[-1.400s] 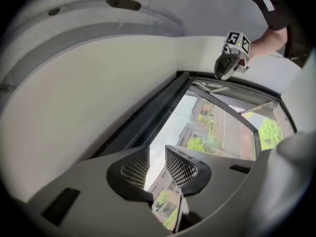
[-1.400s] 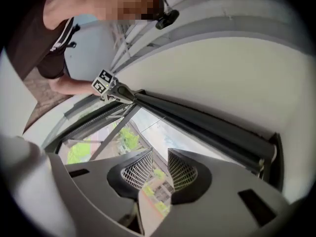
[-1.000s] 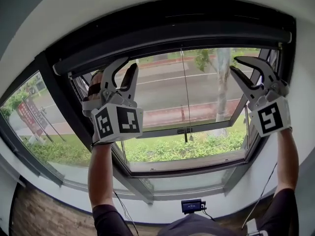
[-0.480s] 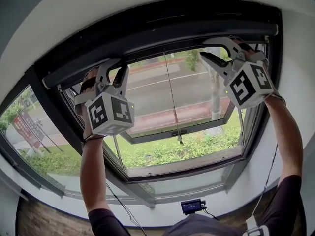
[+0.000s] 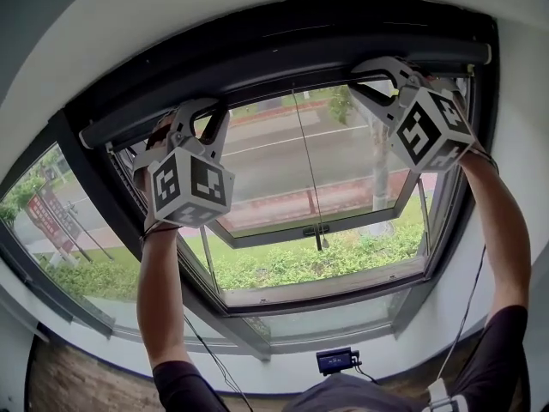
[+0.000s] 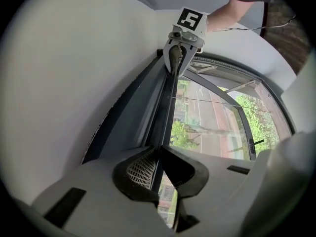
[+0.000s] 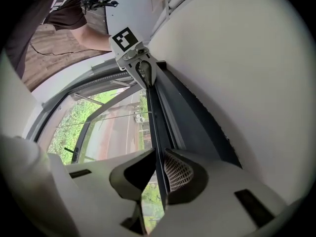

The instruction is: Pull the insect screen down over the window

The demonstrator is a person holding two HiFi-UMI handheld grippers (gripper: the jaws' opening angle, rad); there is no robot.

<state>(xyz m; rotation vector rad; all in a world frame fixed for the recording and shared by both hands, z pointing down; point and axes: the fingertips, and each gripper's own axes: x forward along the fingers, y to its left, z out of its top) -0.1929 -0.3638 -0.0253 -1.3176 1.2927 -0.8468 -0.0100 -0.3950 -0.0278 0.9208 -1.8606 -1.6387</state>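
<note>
Both grippers are up at the top of the window (image 5: 326, 288) now. The screen bar (image 5: 283, 77), the pale bottom edge of the insect screen, sits high up, tucked right under the long dark box (image 5: 283, 41). It has not come down since a second ago, and the glass below is uncovered. The road and the green grass show through it.

A second ago the left gripper (image 5: 206, 110) hung a little lower with its jaws wide apart and nothing in them. Now it is up at the left part of the bar. Its jaws have just been closing, and the thin edge of the bar runs between them. The left gripper view shows both pads pinching that edge.

A second ago the right gripper (image 5: 357, 75) was far out by the right side of the window frame, pointing up, with its jaws spread wide. Half a second ago it had swung in to the bar. Now it is near the right end of the bar. The right gripper view shows its jaws squeezed onto the same thin edge, one pad on each side.

The two grippers are well apart, with most of the bar between them. A thin cord (image 5: 307, 170) hangs down from the middle of the bar, between the two arms.
</note>
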